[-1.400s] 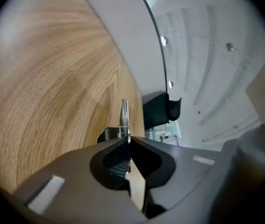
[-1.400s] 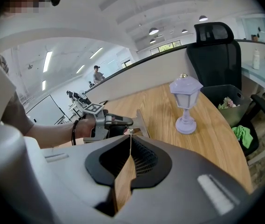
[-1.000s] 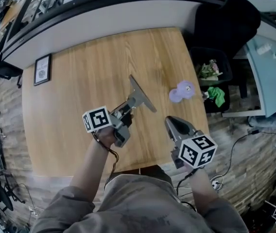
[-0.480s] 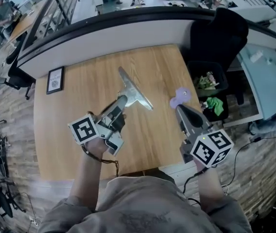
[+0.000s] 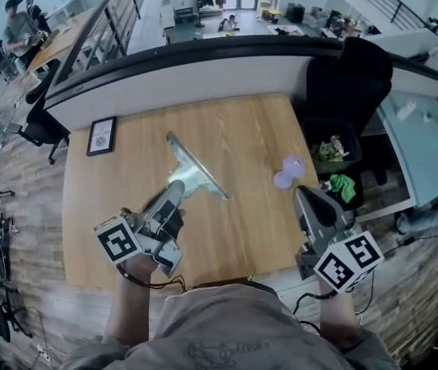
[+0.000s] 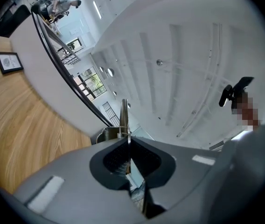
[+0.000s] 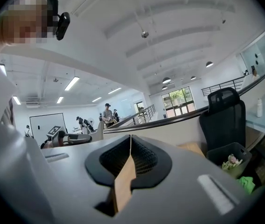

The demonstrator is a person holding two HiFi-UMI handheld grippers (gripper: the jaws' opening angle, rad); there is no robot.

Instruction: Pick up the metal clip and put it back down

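1. the left gripper (image 5: 173,193) sits at the lower left of the head view. its jaws are clamped on the metal clip (image 5: 193,173), and the marker cube is at the 7 o'clock end by the person's hand.
2. in the left gripper view the jaws (image 6: 128,143) are pressed together on the clip's thin handle (image 6: 124,115), which stands edge-on in the seam and pokes out toward 12 o'clock.
3. so the clip is in the left gripper, held up over the wooden table (image 5: 234,230) rather than lying on it. from the head view its wide flat blade runs across the far end, roughly 1 o'clock from the jaw tips.
4. the right gripper (image 5: 304,194) is at the lower right. its jaws are closed tip to tip with nothing in them, and the right gripper view (image 7: 130,143) shows only table wood through the slot lower down.
5. a small purple thing (image 5: 288,170) lies on the table near the right gripper's tip, at about 11 o'clock from it. can't tell what it is.
6. a framed picture (image 5: 102,136) lies flat at about 10 o'clock from the clip, near the table's far left edge.
7. a black bin (image 5: 332,149) with stuff in it stands off the table's right side.
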